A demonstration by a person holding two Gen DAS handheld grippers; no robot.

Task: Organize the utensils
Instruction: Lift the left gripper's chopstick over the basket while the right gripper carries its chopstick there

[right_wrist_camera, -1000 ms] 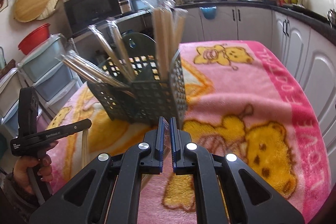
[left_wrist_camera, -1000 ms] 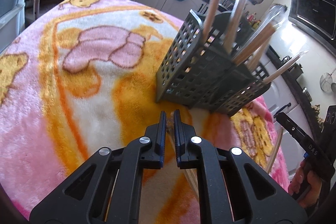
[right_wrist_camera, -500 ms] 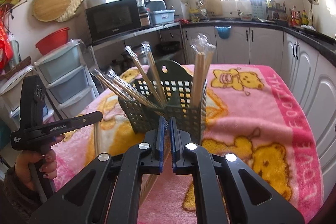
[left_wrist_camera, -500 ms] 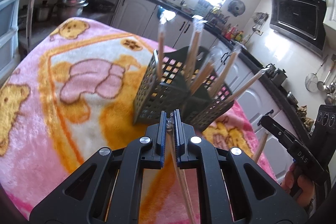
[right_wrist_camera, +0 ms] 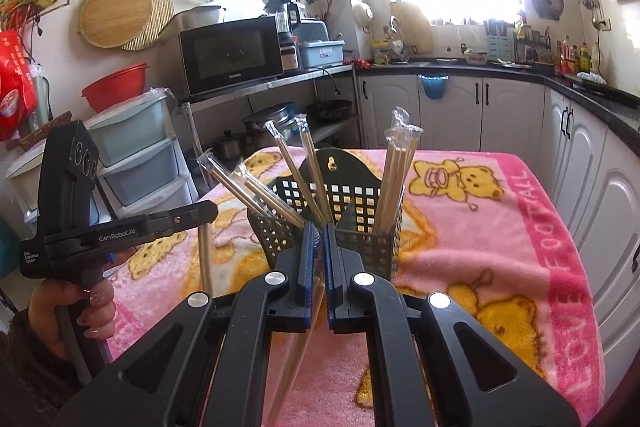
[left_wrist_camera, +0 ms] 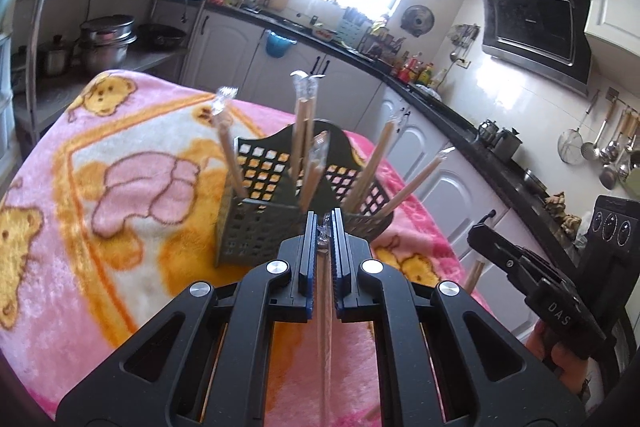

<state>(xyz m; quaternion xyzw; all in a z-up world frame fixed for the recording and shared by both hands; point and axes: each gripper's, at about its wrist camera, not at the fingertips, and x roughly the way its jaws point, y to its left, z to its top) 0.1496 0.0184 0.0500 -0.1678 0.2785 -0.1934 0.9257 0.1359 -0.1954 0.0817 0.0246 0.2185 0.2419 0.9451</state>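
Two tongs [left_wrist_camera: 323, 227] [right_wrist_camera: 317, 231] — each clamped on wrapped chopsticks [left_wrist_camera: 325, 327] [right_wrist_camera: 298, 347] — face the crowded caddy [right_wrist_camera: 352, 227].

The left gripper [left_wrist_camera: 324, 239] is clamped on a wrapped pair of chopsticks [left_wrist_camera: 325, 327] that hangs down between its fingers. Just beyond stands a dark perforated holder [left_wrist_camera: 256, 227] on the pink bear-print blanket [left_wrist_camera: 120, 195], wrapped chopsticks leaning out of its compartments. At right, the right gripper [left_wrist_camera: 478, 229] grips another pair
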